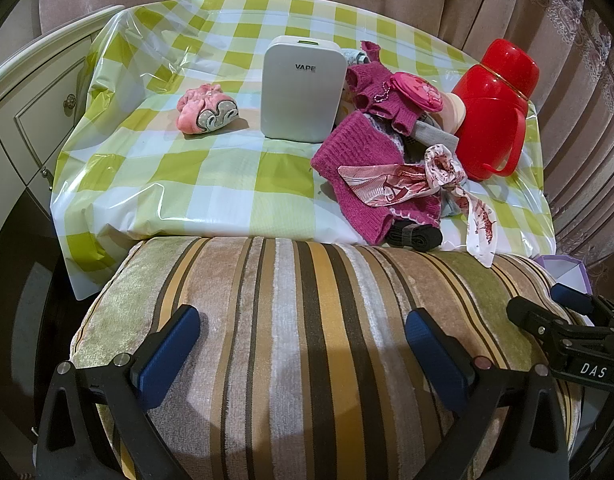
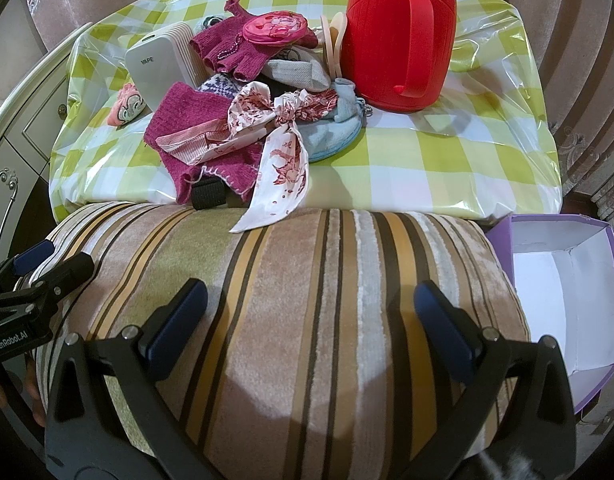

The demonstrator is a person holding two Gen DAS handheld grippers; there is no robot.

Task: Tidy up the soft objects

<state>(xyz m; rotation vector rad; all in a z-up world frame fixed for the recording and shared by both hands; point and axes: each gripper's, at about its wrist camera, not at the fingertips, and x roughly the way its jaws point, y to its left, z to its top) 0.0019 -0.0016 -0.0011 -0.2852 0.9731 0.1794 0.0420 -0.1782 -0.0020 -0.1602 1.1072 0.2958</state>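
Both grippers hover over the striped cushion (image 2: 307, 320), jaws apart and empty. The soft pile (image 2: 243, 120) lies ahead on the table (image 2: 427, 152), left of the right gripper (image 2: 309, 308) and right of the left gripper (image 1: 303, 330). The scarf (image 2: 275, 168) trails toward the cushion; the right gripper appears nearer.

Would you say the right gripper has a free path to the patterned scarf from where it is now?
Probably yes. The right gripper is open above the striped cushion, and the scarf lies on top of the pile, its tail hanging over the table edge towards it, nothing between.
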